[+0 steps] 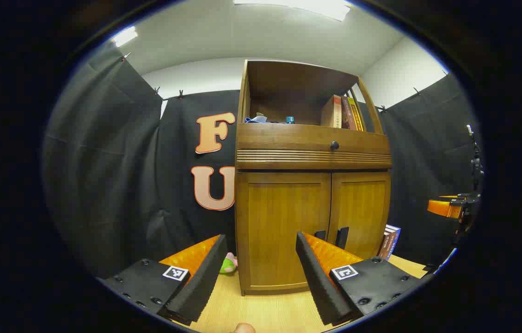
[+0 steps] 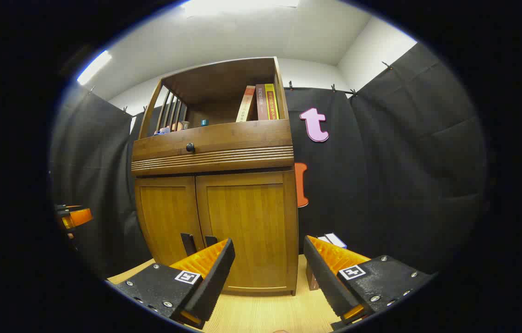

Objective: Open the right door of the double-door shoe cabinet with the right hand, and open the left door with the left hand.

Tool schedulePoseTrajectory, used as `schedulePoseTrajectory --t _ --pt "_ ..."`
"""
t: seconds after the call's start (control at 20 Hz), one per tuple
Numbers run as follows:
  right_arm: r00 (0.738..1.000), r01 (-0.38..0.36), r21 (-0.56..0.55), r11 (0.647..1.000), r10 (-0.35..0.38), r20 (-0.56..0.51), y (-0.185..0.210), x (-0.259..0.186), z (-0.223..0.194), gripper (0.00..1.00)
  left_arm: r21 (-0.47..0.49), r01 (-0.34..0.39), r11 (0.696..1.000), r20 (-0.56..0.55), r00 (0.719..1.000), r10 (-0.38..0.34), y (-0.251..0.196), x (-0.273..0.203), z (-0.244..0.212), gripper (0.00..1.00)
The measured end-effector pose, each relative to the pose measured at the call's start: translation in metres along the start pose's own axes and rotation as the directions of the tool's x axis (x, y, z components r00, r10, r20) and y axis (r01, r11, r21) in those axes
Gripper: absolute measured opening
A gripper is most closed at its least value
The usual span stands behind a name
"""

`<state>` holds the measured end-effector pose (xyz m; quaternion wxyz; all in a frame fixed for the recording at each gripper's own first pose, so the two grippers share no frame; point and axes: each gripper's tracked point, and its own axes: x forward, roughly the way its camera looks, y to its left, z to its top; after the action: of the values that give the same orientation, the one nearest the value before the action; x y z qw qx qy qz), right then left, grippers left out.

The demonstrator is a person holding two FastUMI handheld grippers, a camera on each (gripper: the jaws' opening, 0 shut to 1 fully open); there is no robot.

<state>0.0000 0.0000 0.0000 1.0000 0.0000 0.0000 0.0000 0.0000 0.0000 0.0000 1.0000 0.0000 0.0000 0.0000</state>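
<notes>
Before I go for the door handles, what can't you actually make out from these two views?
- Cabinet interior: hidden behind both shut doors.
- Left door handle: lower part covered by the left tongs in the left gripper view.
- Right door handle: mostly behind the right tongs in the right gripper view.
- Small shelf items: too small to identify.

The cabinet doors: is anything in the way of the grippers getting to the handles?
Nothing visible is. Both doors are shut, and their handles sit side by side. The left gripper and right gripper are open with bare floor before the cabinet.
</notes>
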Motion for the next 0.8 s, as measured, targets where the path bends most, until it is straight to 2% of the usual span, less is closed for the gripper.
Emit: schedulePoseTrajectory --t 0.05,0.1,0.15,0.2,0.25,0.3,0.35,0.4,0.65,0.8 --pt "1.0 0.0 0.0 1.0 0.0 0.001 0.0 0.0 0.0 1.0 0.004 -0.004 1.0 0.0 1.0 0.004 0.001 0.001 0.0 0.96" --pt "1.0 -0.001 0.001 1.0 0.001 0.002 0.0 -0.001 0.0 1.0 0.006 -0.008 1.0 0.002 1.0 0.008 0.002 0.001 0.001 0.97" --pt "1.0 -0.005 0.002 1.0 0.005 0.004 0.001 -0.001 0.001 0.93 0.008 -0.008 1.0 0.002 1.0 0.008 0.002 0.001 0.001 0.97" --pt "1.0 -0.008 0.002 1.0 0.008 0.004 0.002 -0.002 0.001 0.93 0.009 -0.009 1.0 0.0 1.0 0.009 0.001 0.001 -0.001 0.95" --pt "1.0 -0.01 0.005 1.0 0.01 0.005 0.003 -0.002 0.0 0.93 0.008 -0.008 1.0 -0.004 1.0 0.008 0.001 0.001 -0.002 0.99" --pt "1.0 -0.014 0.007 1.0 0.014 0.006 0.004 -0.002 0.002 1.0 0.006 -0.006 1.0 -0.006 1.0 0.006 0.0 0.002 -0.003 0.97" --pt "1.0 -0.016 0.007 1.0 0.016 0.006 0.004 -0.002 0.002 1.0 0.003 -0.004 1.0 -0.007 1.0 0.004 0.0 0.002 -0.003 0.97" --pt "1.0 -0.015 0.004 1.0 0.015 0.005 0.004 -0.002 0.001 0.93 0.002 -0.005 1.0 -0.006 1.0 0.005 0.0 0.002 -0.002 0.98" --pt "0.999 -0.044 0.013 0.999 0.044 -0.018 0.013 -0.002 -0.006 0.93 0.006 -0.008 1.0 0.002 1.0 0.008 0.001 0.002 0.0 0.96" --pt "1.0 -0.021 -0.013 1.0 0.021 -0.021 0.007 0.002 -0.009 0.93 0.003 -0.006 1.0 0.0 1.0 0.006 0.002 0.001 -0.001 0.97"
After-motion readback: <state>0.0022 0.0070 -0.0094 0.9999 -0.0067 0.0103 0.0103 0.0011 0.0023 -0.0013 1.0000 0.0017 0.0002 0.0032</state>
